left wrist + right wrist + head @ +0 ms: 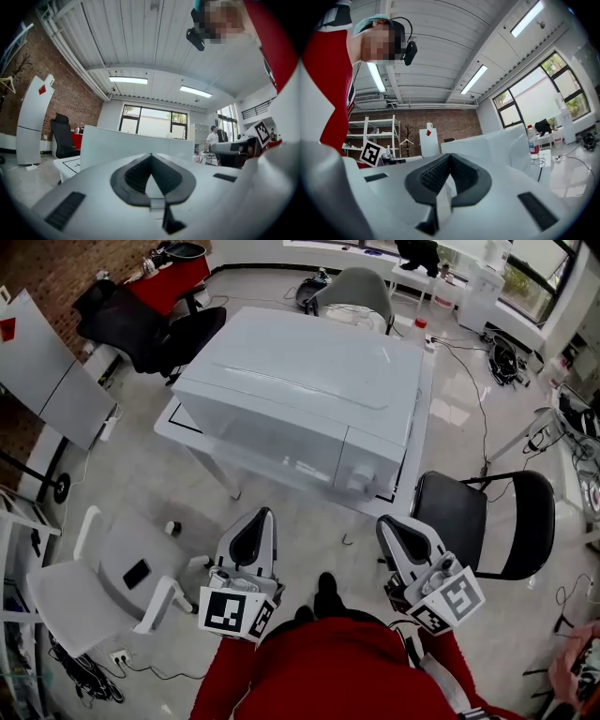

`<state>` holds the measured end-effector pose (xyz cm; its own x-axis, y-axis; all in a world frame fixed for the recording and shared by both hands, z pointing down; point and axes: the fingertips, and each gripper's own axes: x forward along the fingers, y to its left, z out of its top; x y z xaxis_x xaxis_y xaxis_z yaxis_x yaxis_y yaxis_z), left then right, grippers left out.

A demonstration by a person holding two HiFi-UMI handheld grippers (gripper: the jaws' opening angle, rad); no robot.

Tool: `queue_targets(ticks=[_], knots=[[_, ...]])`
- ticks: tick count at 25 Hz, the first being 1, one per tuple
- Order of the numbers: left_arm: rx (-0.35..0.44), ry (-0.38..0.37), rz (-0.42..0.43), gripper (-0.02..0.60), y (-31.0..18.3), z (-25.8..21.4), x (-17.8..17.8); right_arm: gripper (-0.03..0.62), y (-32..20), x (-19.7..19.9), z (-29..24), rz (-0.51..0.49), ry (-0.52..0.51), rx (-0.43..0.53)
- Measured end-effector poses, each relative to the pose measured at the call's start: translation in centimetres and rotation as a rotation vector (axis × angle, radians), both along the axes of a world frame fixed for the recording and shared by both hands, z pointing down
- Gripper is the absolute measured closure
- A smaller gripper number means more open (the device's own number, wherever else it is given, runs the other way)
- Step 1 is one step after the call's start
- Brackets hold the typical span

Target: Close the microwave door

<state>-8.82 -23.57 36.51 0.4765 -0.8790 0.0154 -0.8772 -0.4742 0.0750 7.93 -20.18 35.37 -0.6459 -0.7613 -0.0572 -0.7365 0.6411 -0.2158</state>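
Left tool (265,516), right tool (383,522), microwave (300,399) door unclear

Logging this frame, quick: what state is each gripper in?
Left gripper: closed, jaws together, holding nothing.
Right gripper: closed, jaws together, holding nothing.

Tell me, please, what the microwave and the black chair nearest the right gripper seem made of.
Microwave: likely painted sheet metal or plastic; white satin surface with soft reflections. Black chair: matte padded seat, probably fabric or vinyl, on thin dark metal-looking tubing.
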Motion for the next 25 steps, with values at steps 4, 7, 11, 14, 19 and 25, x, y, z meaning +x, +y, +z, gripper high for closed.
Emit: queue_targets(ticks=[4, 7, 11, 14, 19, 25], knots=[[-0.009, 0.004, -0.034, 0.577, 1.6, 0.2, -1.8, 0.580, 0.6, -0.5, 1.1, 0.018, 0.022, -0.025], [-0.010, 0.000, -0.048, 0.575, 2.6, 0.2, -3.0, 0.580, 1.3, -1.0, 1.6, 0.024, 0.033, -0.036], [-0.005, -0.013, -0.055, 0.577, 4.0, 0.3, -4.0, 0.582, 2.4, -2.0, 1.9, 0.015, 0.045, -0.041], [-0.002, -0.019, -0.052, 0.577, 4.9, 0.4, -4.4, 0.582, 3.3, -2.8, 2.0, 0.015, 0.066, -0.035], [-0.005, -0.017, -0.046, 0.577, 6.5, 0.8, -4.8, 0.582, 4.4, -2.9, 2.4, 0.041, 0.089, -0.030], [-0.003, -0.022, -0.047, 0.577, 7.7, 0.8, -5.4, 0.582, 5.1, -2.7, 2.9, 0.083, 0.095, -0.044]])
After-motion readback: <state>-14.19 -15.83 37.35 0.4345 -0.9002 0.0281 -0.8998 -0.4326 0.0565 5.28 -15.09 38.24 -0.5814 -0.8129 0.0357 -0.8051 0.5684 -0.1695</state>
